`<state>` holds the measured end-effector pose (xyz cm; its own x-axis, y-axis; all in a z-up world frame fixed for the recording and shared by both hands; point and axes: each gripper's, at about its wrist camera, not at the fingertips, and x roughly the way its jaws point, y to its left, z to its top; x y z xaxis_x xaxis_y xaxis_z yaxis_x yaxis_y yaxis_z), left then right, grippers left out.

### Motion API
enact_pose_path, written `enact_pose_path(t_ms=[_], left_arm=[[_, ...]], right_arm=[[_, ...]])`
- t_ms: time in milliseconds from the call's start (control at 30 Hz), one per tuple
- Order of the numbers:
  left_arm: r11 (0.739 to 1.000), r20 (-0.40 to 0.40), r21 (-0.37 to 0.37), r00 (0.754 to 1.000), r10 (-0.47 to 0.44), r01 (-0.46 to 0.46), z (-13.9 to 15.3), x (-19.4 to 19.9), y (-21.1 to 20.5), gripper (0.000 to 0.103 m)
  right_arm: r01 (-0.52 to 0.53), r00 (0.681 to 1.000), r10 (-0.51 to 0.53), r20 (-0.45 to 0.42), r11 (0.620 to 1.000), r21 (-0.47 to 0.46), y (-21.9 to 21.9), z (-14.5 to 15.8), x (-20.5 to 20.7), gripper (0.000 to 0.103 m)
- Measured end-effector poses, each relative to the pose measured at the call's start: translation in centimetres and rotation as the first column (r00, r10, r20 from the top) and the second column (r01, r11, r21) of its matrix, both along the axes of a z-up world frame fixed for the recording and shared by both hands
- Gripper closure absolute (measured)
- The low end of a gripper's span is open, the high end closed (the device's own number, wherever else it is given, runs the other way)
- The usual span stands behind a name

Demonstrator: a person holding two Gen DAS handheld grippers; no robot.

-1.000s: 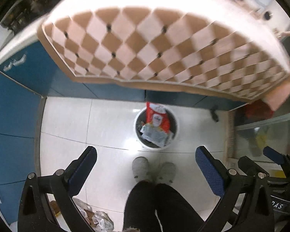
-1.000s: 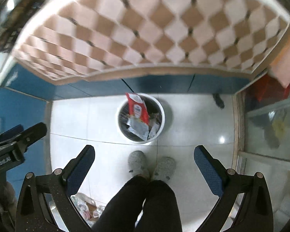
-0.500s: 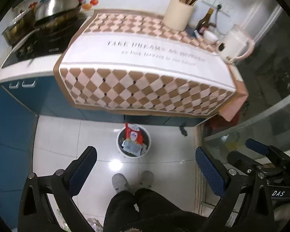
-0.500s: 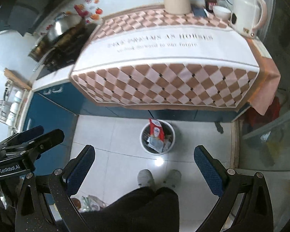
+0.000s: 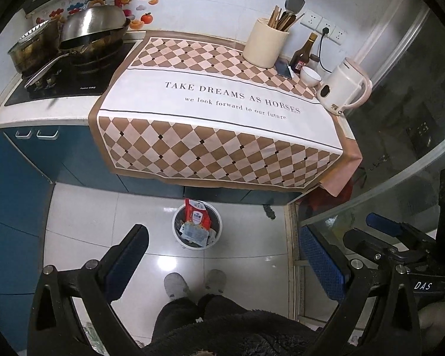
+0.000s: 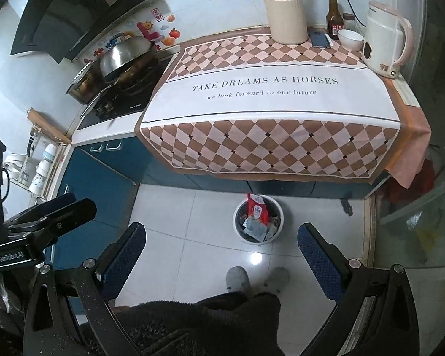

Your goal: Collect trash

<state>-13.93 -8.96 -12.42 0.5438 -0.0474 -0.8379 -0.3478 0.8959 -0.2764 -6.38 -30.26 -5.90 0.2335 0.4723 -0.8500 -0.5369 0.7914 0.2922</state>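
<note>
A checked cloth (image 5: 222, 124) covers the tabletop. At its back stand a cream utensil holder (image 5: 265, 44), a dark bottle (image 5: 304, 53), a phone (image 5: 283, 68), a white bowl (image 5: 310, 76) and a white kettle (image 5: 342, 87). A wok (image 5: 95, 28) sits on the stove (image 5: 74, 80) to the left.

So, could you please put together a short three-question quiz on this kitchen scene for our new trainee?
1. True or false: the round white trash bin on the floor tiles already holds a red snack packet.
2. Which item stands nearest the right end of the checkered brown-and-cream tablecloth? A) white electric kettle B) cream utensil holder C) dark glass sauce bottle
3. Fill in: the left gripper and the right gripper are both ____ and carry nothing.

Key: 1 true; 2 A; 3 open.
</note>
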Motion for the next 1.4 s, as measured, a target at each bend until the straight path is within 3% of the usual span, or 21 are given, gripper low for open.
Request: enact_pose_path(t_ms=[367, 1400], left_arm=[[0.998, -0.025, -0.053, 0.999, 0.023, -0.024, -1.2, -0.3, -0.2, 0.0], [0.998, -0.041, -0.063, 0.999, -0.007, 0.005, -1.4, 0.5, -0.9, 0.0]], right_arm=[[-0.015, 1.0, 0.015, -0.027, 1.0, -0.016, -0.2, -0.7, 0.4, 0.0], [-0.005, 0.997, 0.005, -0.071, 1.0, -0.01, 0.2, -1.8, 0.6, 0.0]])
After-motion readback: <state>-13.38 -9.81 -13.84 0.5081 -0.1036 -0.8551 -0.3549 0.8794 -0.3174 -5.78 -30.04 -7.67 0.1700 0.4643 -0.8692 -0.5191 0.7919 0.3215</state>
